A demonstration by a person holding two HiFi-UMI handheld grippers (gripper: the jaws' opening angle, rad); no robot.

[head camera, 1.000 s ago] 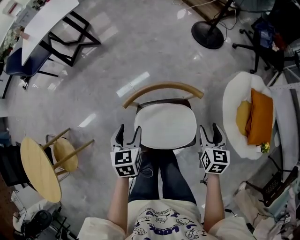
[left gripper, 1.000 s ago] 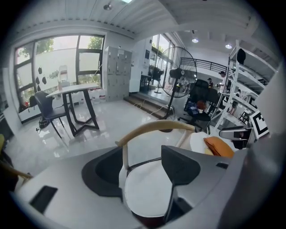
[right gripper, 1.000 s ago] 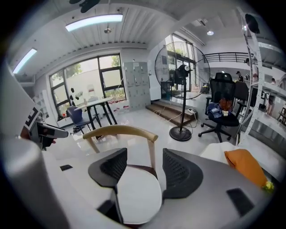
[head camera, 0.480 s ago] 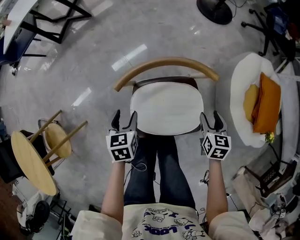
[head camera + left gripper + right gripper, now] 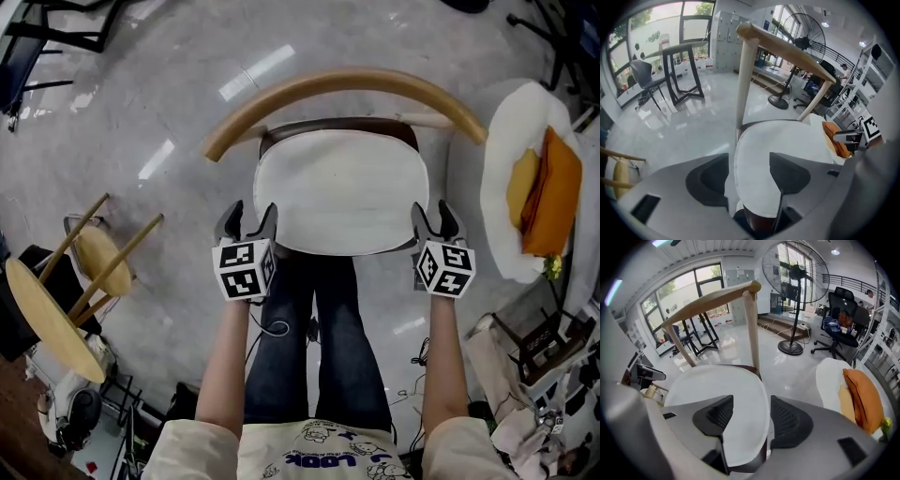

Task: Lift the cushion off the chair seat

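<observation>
A flat white cushion (image 5: 339,190) lies on the dark seat of a chair with a curved wooden backrest (image 5: 342,89). My left gripper (image 5: 247,218) stands open at the cushion's front left corner, its jaws either side of the cushion's edge (image 5: 750,173). My right gripper (image 5: 432,219) is open at the front right corner, with the cushion's rim (image 5: 757,427) between its jaws. Neither gripper grips the cushion. The person's legs in blue jeans (image 5: 314,328) are just in front of the seat.
A white round lounge seat with orange pillows (image 5: 544,192) sits close on the right. Tipped wooden stools (image 5: 70,295) lie at the left. A floor fan (image 5: 792,291) and an office chair (image 5: 841,315) stand behind the chair. Clutter lies at the lower right.
The view has closed in on the chair, which now looks larger. Both grippers have moved forward to the cushion's front corners and stay open.
</observation>
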